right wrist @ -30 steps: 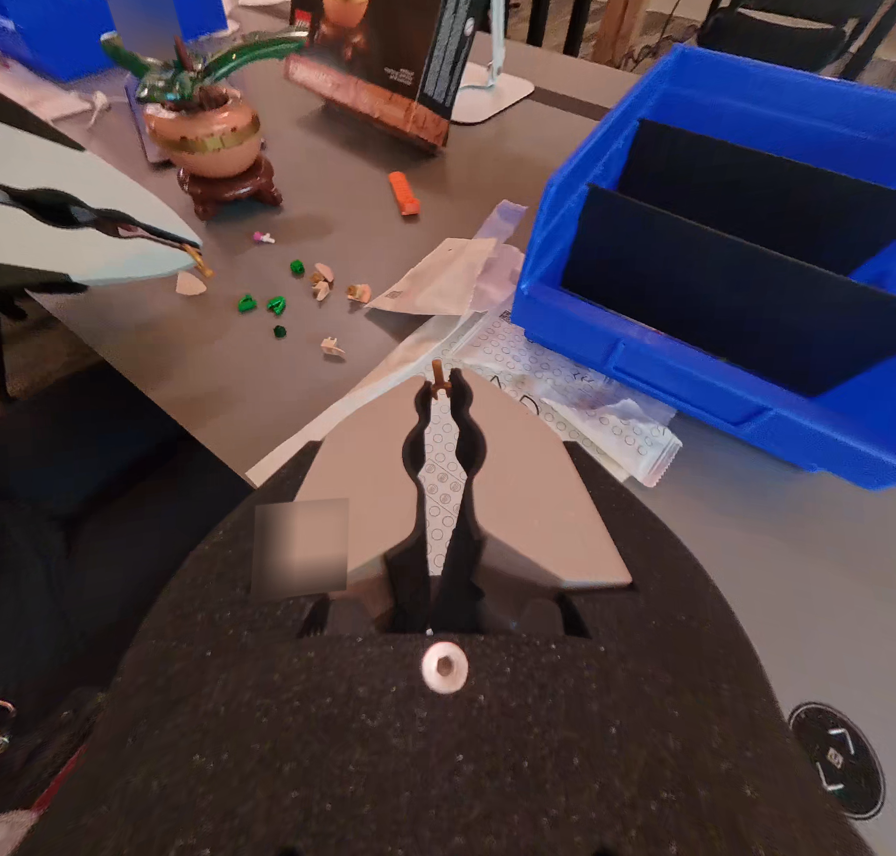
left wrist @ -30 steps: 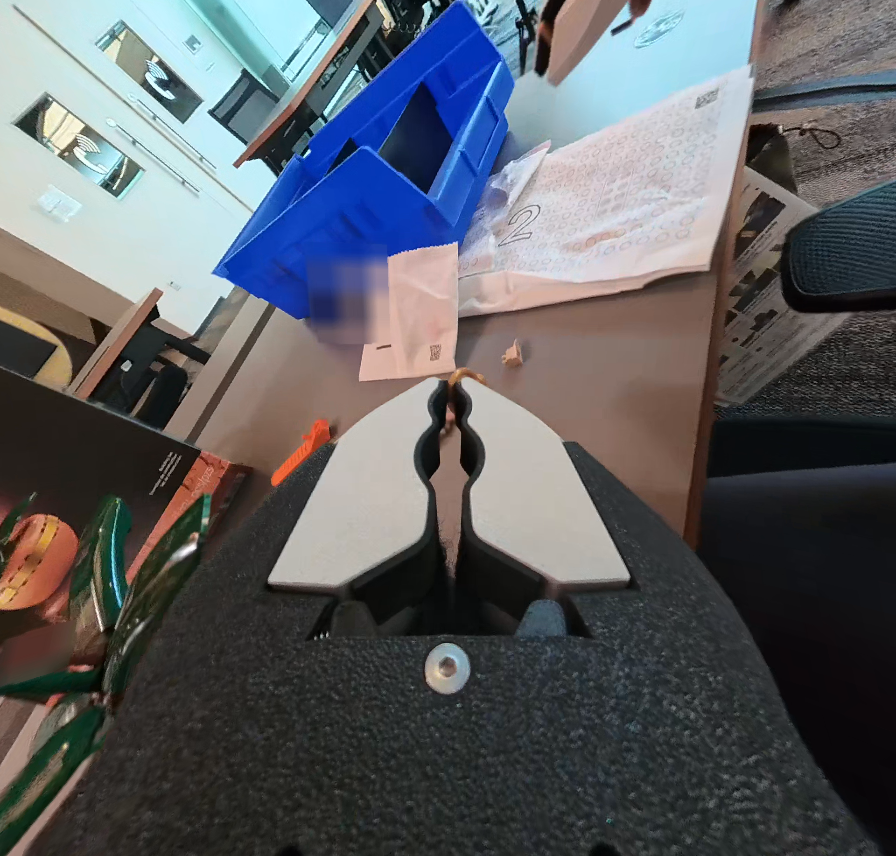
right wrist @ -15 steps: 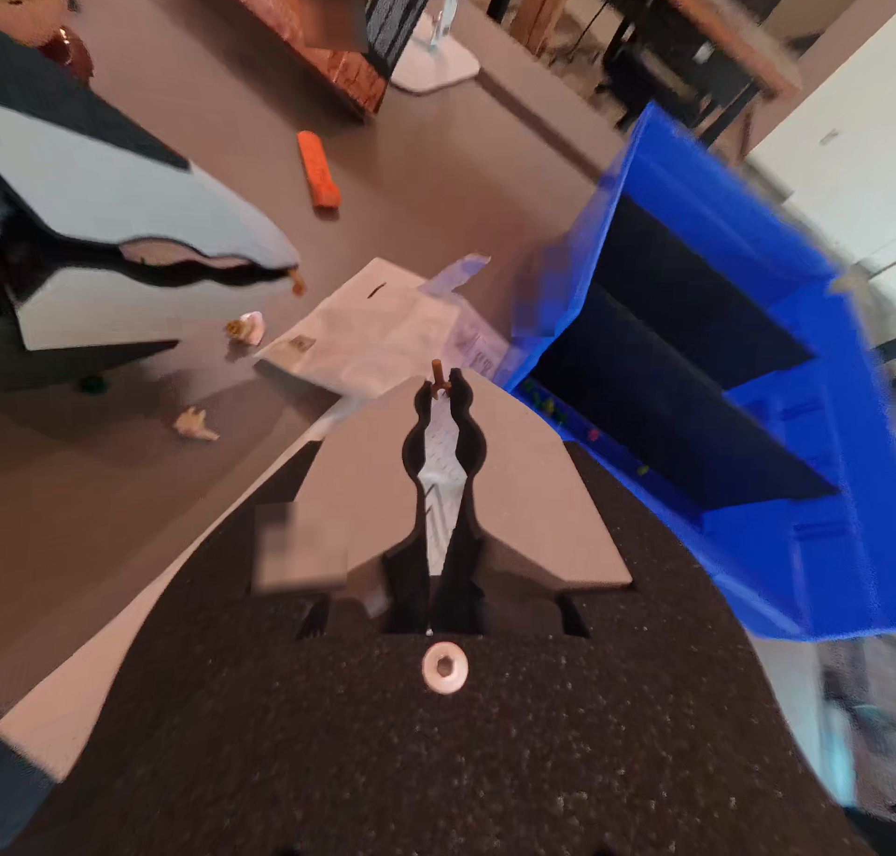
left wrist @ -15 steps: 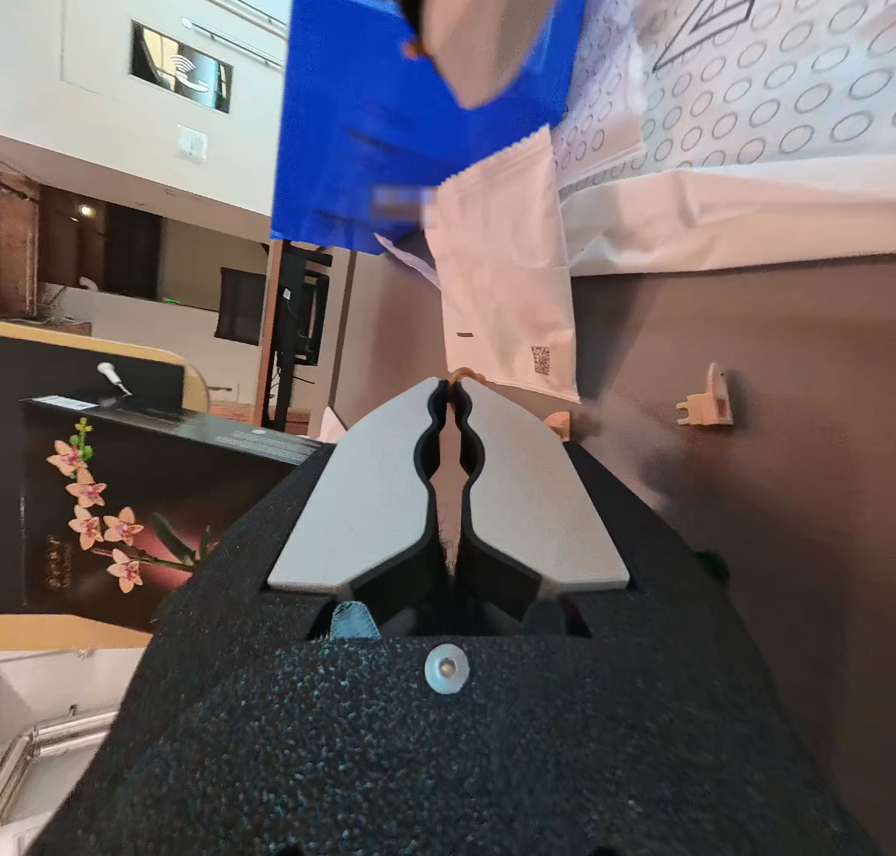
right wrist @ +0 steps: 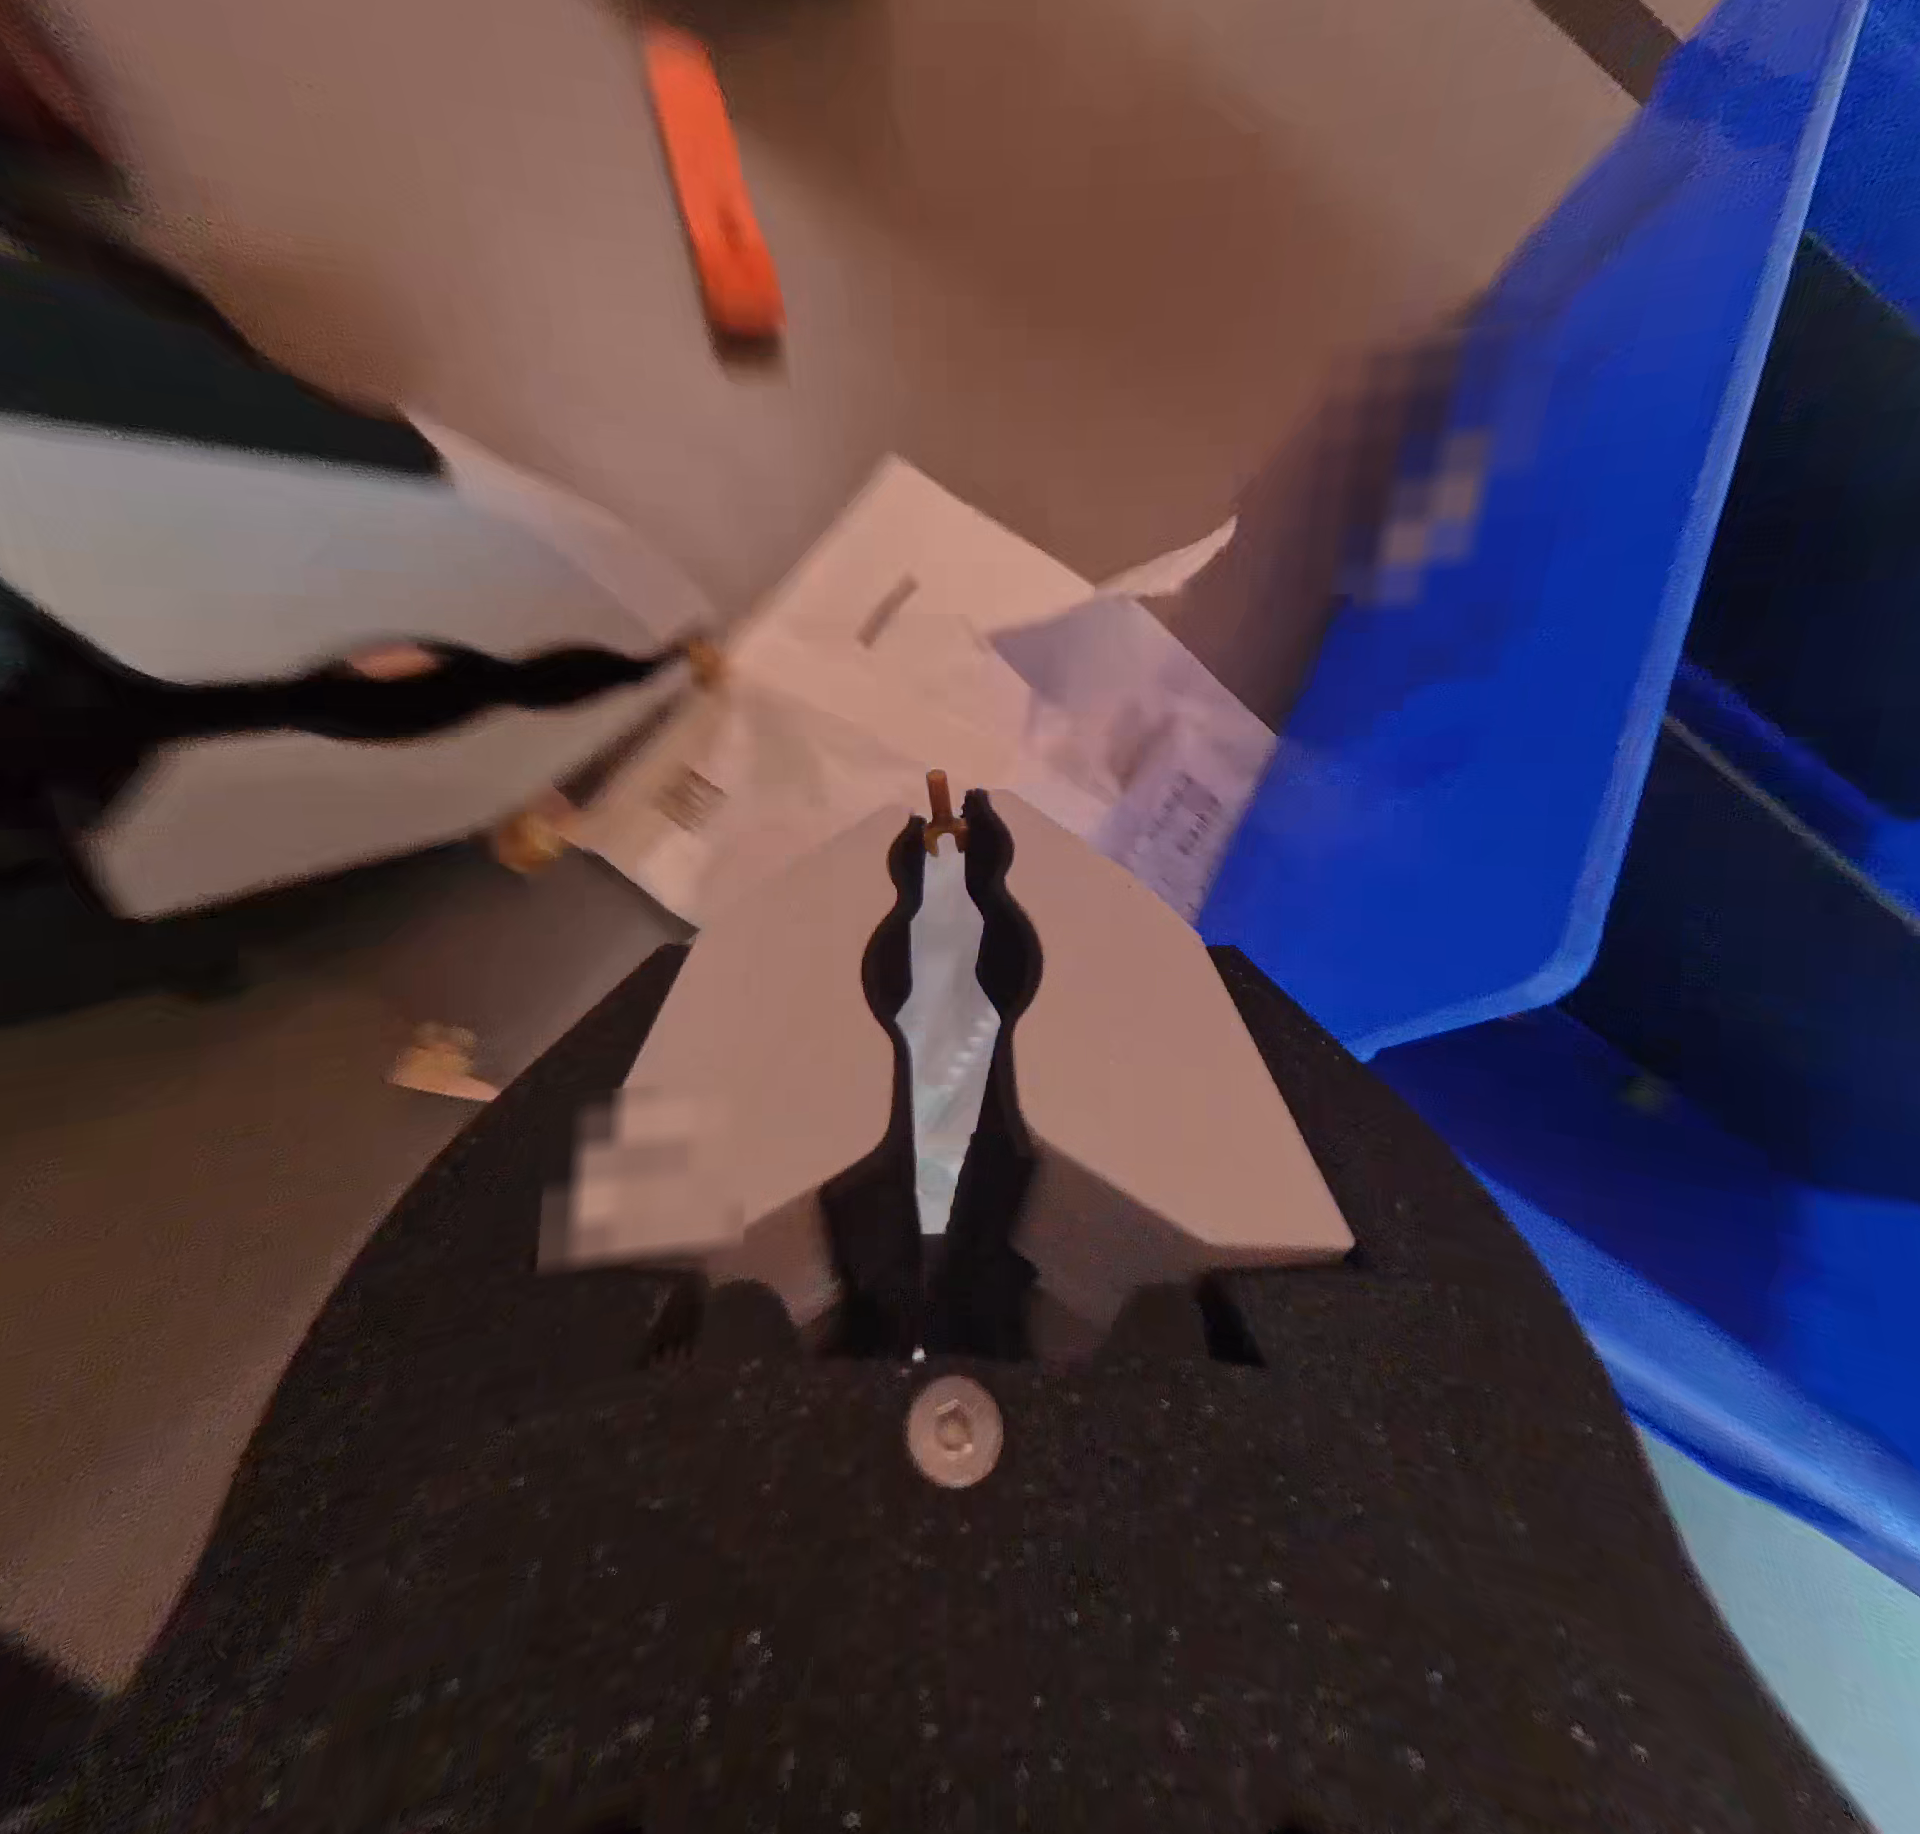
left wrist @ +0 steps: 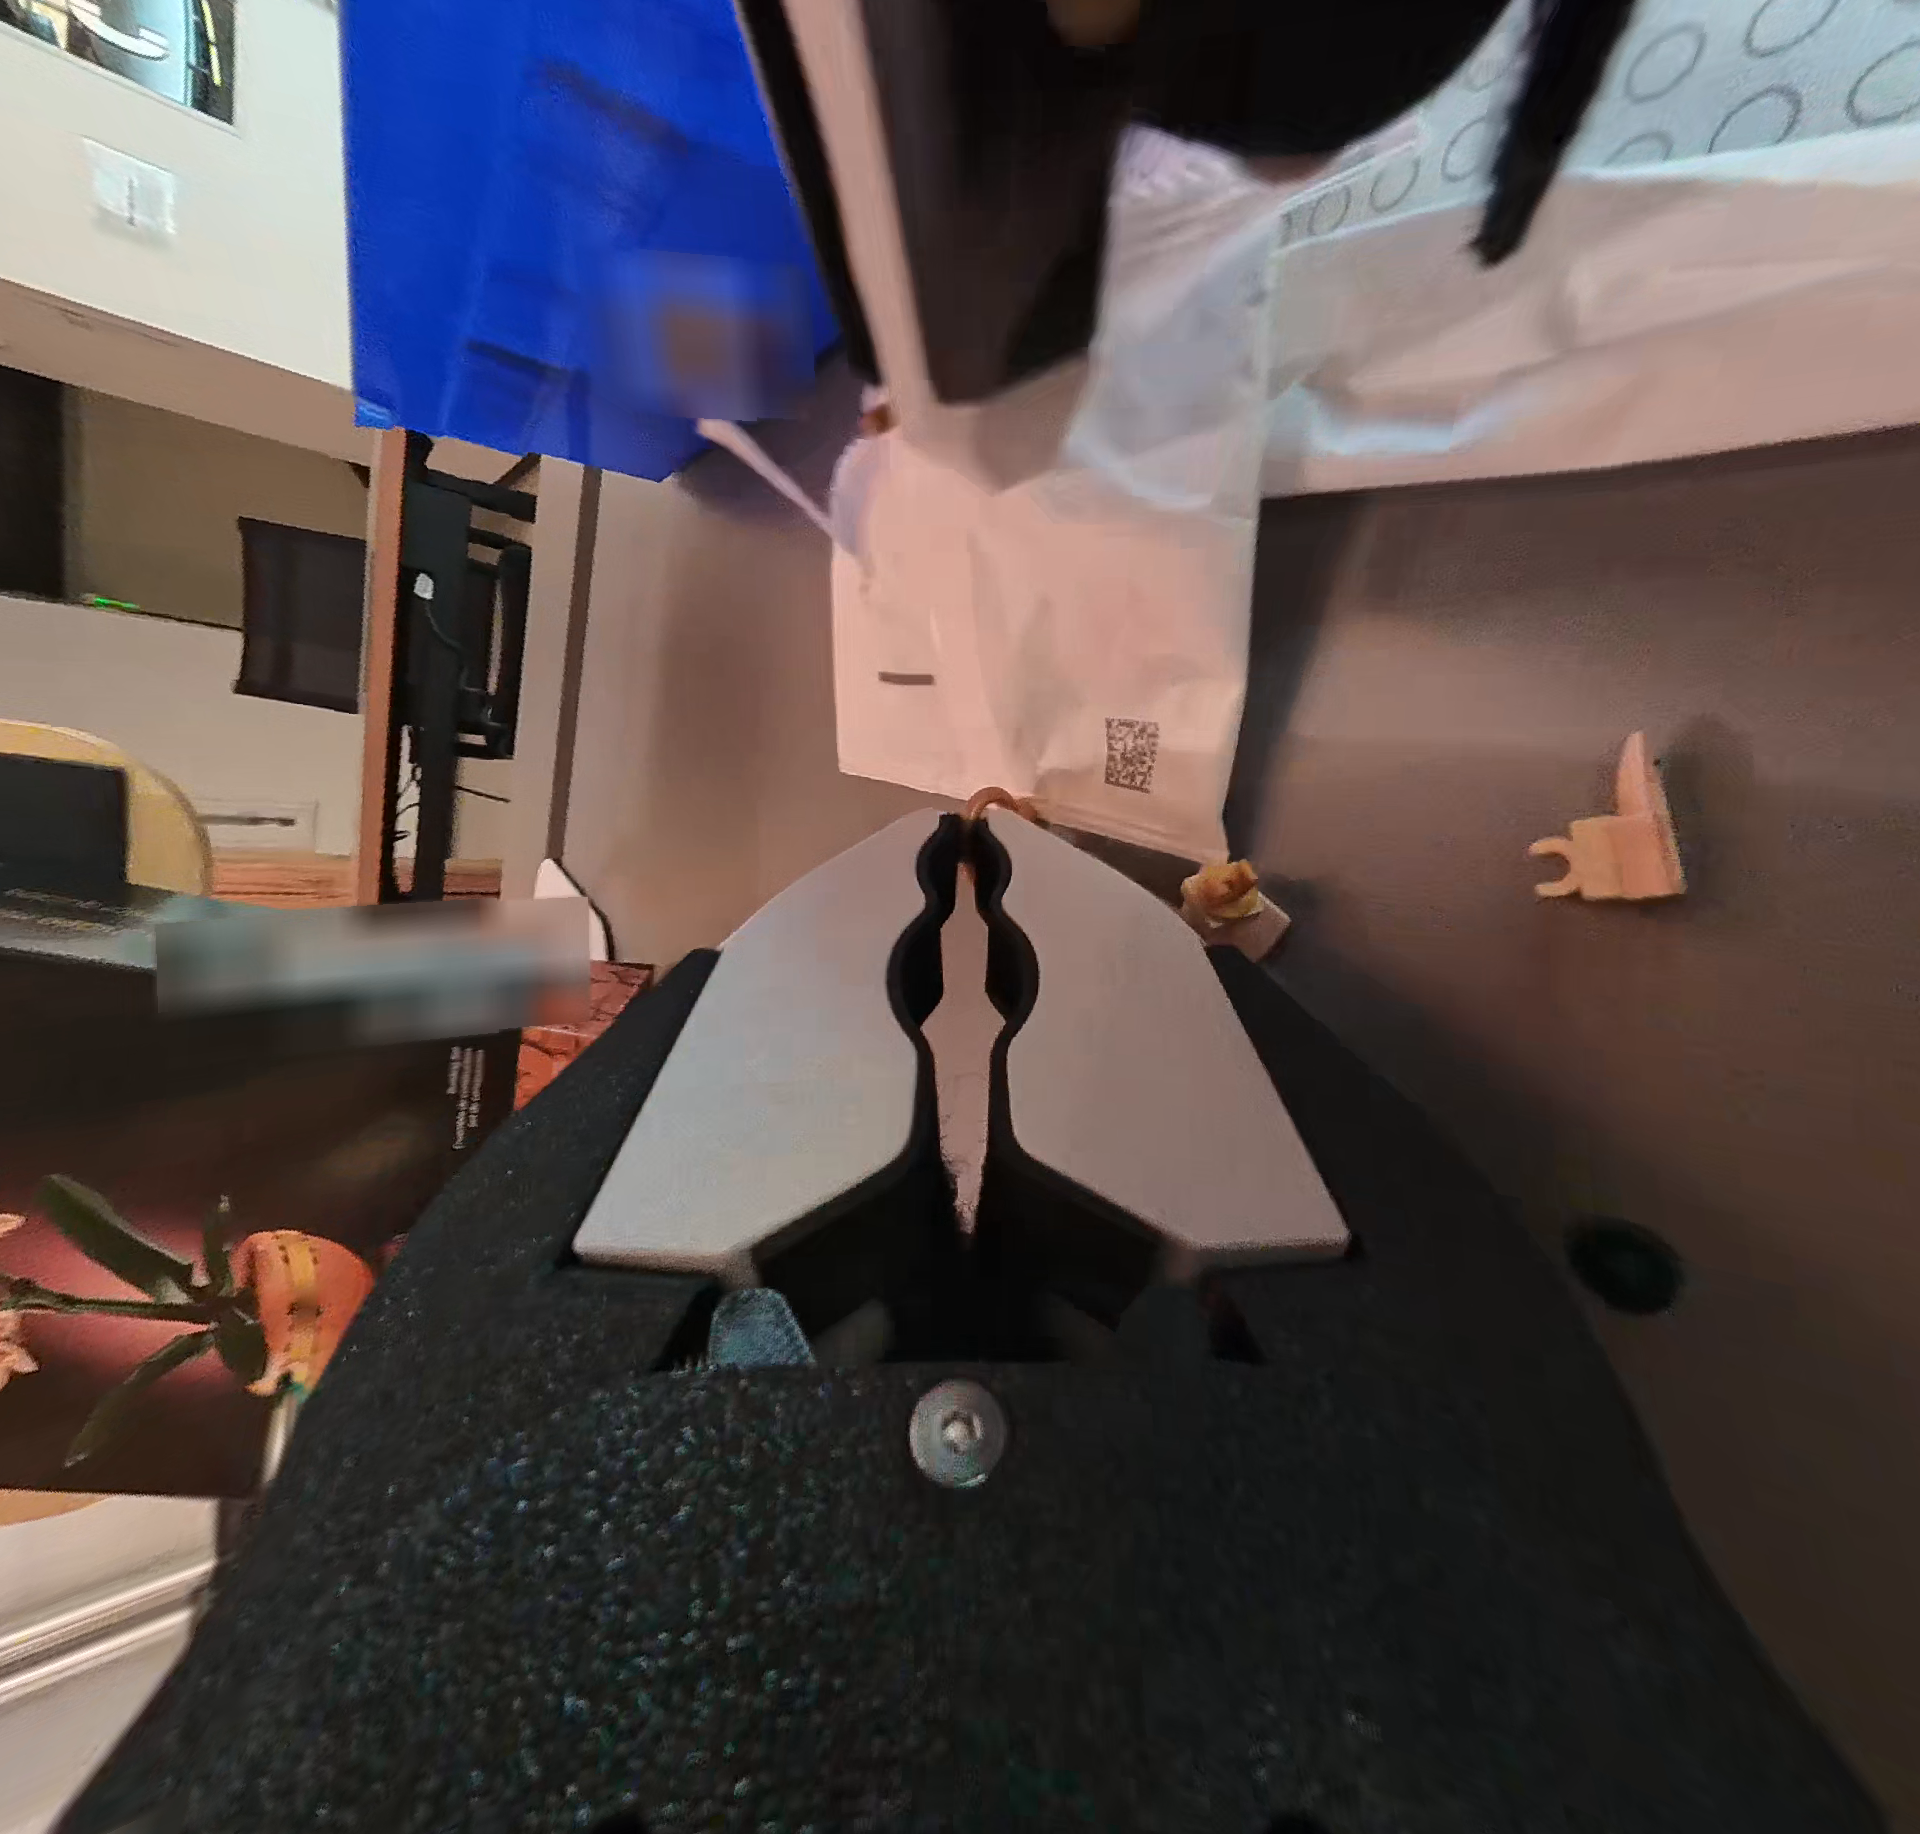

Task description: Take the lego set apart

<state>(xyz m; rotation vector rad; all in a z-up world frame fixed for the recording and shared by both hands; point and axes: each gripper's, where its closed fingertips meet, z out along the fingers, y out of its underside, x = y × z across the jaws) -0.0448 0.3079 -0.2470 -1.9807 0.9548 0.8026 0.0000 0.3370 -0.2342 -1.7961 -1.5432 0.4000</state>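
My left gripper (left wrist: 971, 823) is shut on a small curved tan lego piece (left wrist: 992, 800) at its tips, low over the grey table (left wrist: 1558, 1109). My right gripper (right wrist: 948, 816) is shut on a small tan stem-like lego piece (right wrist: 939, 799). In the right wrist view the left gripper (right wrist: 698, 660) shows at left, close by, its tips over a white paper bag (right wrist: 883, 641). The right gripper (left wrist: 883, 413) fills the top of the left wrist view. Loose tan pieces (left wrist: 1610, 854) (left wrist: 1226, 893) lie on the table.
A blue bin (right wrist: 1558, 641) with dark dividers stands right of the right gripper; it also shows in the left wrist view (left wrist: 540, 174). An orange brick separator (right wrist: 717, 205) lies beyond. The printed lego box (left wrist: 208, 1213) stands at left. A patterned paper bag (left wrist: 1662, 226) lies behind.
Both grippers have moved forward and toward each other, down near the white bag beside the blue bin. Each still holds its small tan piece. The views are motion-blurred.
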